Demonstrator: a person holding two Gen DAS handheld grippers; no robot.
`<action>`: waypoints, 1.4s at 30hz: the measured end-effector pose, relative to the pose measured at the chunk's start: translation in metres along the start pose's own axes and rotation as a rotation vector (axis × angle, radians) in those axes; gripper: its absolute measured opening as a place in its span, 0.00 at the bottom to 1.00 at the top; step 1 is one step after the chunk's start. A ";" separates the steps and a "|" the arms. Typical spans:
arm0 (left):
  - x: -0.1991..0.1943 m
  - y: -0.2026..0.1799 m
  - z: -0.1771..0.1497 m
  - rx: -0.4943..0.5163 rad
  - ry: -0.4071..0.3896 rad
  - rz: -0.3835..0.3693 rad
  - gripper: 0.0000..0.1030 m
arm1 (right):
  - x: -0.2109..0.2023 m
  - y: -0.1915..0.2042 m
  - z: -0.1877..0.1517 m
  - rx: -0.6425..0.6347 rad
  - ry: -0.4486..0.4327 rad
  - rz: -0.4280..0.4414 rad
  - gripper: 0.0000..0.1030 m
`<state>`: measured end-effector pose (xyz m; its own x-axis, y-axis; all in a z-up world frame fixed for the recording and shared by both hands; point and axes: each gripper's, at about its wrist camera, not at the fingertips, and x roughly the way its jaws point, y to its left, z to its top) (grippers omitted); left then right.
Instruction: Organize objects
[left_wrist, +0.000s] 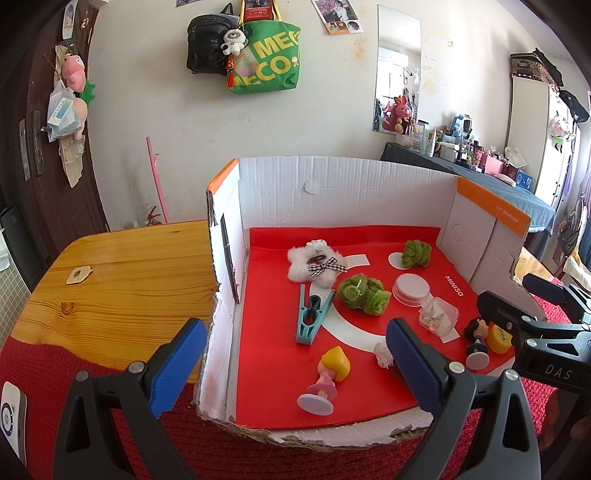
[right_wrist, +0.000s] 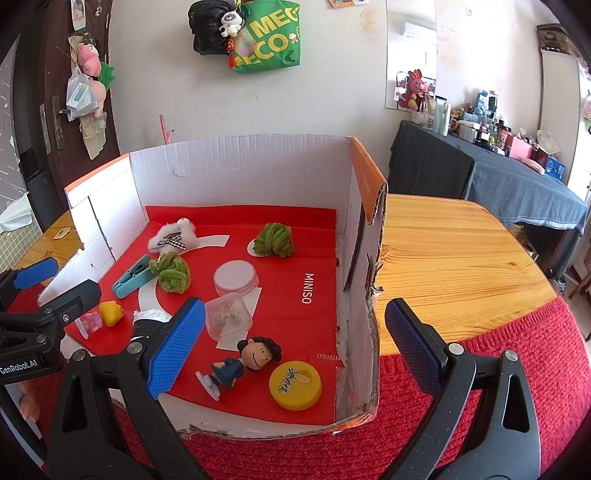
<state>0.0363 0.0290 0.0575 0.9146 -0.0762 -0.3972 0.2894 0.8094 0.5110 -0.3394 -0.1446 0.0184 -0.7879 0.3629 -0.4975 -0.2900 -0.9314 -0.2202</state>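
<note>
Cardboard box (right_wrist: 258, 166) holds figurines, clip, lids.

A green tote (left_wrist: 264, 55) and black backpack (left_wrist: 205, 46) hang on the wall; a pink plush rabbit (left_wrist: 399, 112) sits by a mirror (left_wrist: 397, 48) above a cluttered dresser (left_wrist: 517, 188).

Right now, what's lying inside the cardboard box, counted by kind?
Green yarn bundles: 2
Figurines: 2
Round lidded containers: 2
Clear plastic box: 1
Teal clothespin: 1
White fluffy plush: 1
Small white fuzzy item: 1
Total: 10
</note>
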 end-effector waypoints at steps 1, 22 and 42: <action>0.000 0.000 0.000 0.002 -0.002 -0.001 0.97 | 0.000 0.000 0.000 0.000 -0.001 0.000 0.97; 0.000 -0.001 0.000 0.041 -0.027 -0.011 1.00 | 0.000 0.000 0.000 -0.005 0.001 0.003 0.97; -0.042 0.008 0.004 0.068 -0.073 -0.020 1.00 | -0.039 0.005 0.002 -0.018 -0.006 0.017 0.97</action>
<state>0.0009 0.0363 0.0808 0.9257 -0.1364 -0.3528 0.3244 0.7658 0.5552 -0.3108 -0.1637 0.0382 -0.7958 0.3464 -0.4967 -0.2663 -0.9368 -0.2267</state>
